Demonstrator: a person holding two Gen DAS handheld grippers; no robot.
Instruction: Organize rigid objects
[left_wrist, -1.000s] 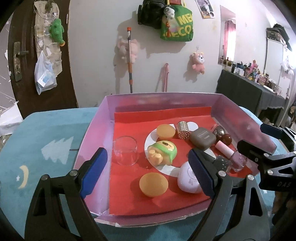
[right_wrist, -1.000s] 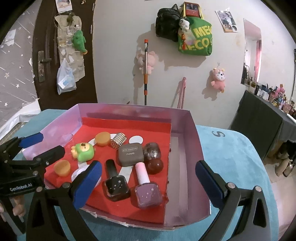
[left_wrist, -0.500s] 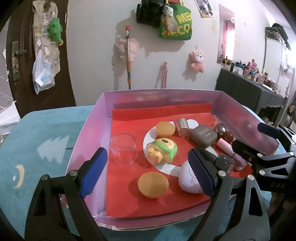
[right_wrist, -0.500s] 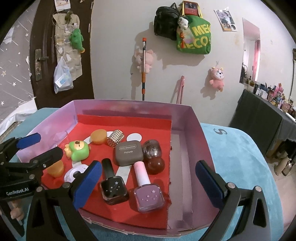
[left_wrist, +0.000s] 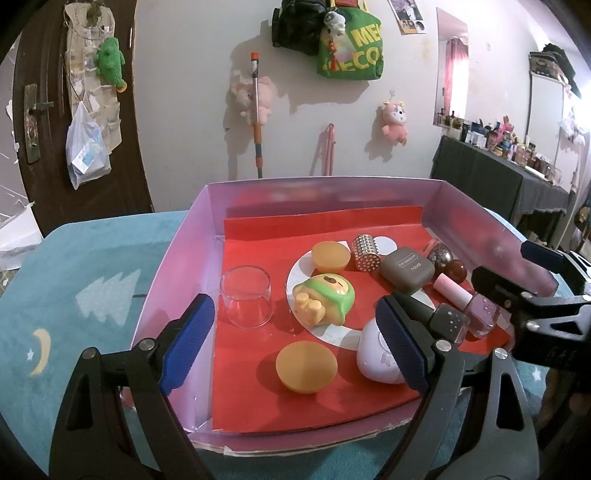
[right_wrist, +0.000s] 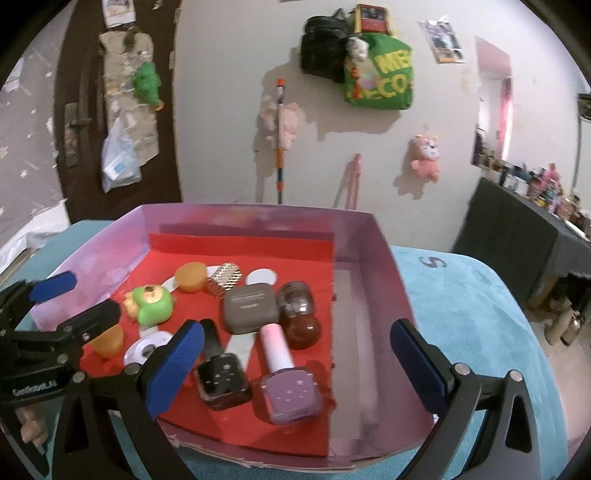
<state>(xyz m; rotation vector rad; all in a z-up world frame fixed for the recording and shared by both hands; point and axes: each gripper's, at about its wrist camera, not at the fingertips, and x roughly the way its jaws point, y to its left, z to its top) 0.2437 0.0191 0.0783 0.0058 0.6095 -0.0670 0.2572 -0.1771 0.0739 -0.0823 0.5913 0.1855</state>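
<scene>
**Box of small hard goods – both tongs wide, nothing held**

Pink box with red liner sits on the teal cloth. Left gripper hovers over the near edge, jaws spread wide, nothing between the pads. Right gripper the same – wide apart and empty, over the near right corner.

Contents, left to right:
- clear glass cup, upright, alone at left. Fragile and slick; judge it best taken across the wall near the rim, gently
- green toy figure on a white disc, centre. Looks like light hard plastic, rounded – may roll out of a pinch; grip across the widest part
- two orange caps, one near, one far; light, stiff, easy across the diameter
- studded silver cylinder, far centre
- grey case, flat lid; take by the opposite long sides
- black nail polish and purple nail polish, lying down near right. Glass, probably heaviest here; the square bodies offer flat faces, the caps are narrower

White rounded object partly hidden behind the left tongs' finger
</scene>
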